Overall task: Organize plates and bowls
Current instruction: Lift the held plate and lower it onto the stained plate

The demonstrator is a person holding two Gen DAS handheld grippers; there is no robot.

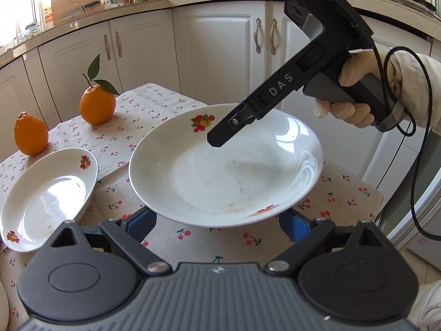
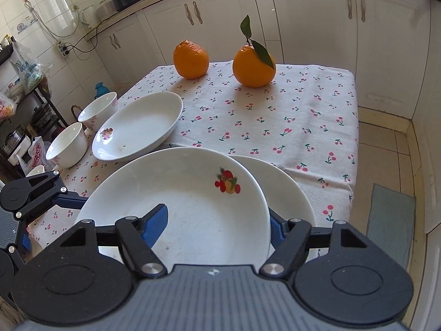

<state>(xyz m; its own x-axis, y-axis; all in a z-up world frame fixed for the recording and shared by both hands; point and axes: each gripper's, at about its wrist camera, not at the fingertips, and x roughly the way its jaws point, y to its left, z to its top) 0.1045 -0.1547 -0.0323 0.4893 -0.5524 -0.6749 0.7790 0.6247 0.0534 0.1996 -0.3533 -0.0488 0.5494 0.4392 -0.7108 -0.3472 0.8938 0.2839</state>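
A round white plate with fruit prints (image 1: pixel 220 165) (image 2: pixel 193 201) hangs above the cherry-print tablecloth. My right gripper (image 2: pixel 217 226) spans its near rim, one blue finger (image 2: pixel 155 224) inside the plate, the other (image 2: pixel 275 229) outside, jaws wide apart; it also shows in the left wrist view (image 1: pixel 217 138). My left gripper (image 1: pixel 217 220) is open, its blue fingers under the plate's near edge. A second round plate (image 2: pixel 286 190) lies under the held one. An oval white dish (image 1: pixel 49 195) (image 2: pixel 137 127) lies to the left. Two white bowls (image 2: pixel 100 110) (image 2: pixel 67 144) stand at the table's left edge.
Two oranges (image 1: pixel 96 104) (image 1: pixel 31 133) (image 2: pixel 253 64) (image 2: pixel 191 59) sit at the far side of the table (image 2: pixel 317 104). White kitchen cabinets (image 1: pixel 220 49) stand behind. A shelf with bags (image 2: pixel 16 82) is at the left; tiled floor and a mat (image 2: pixel 390 220) lie right.
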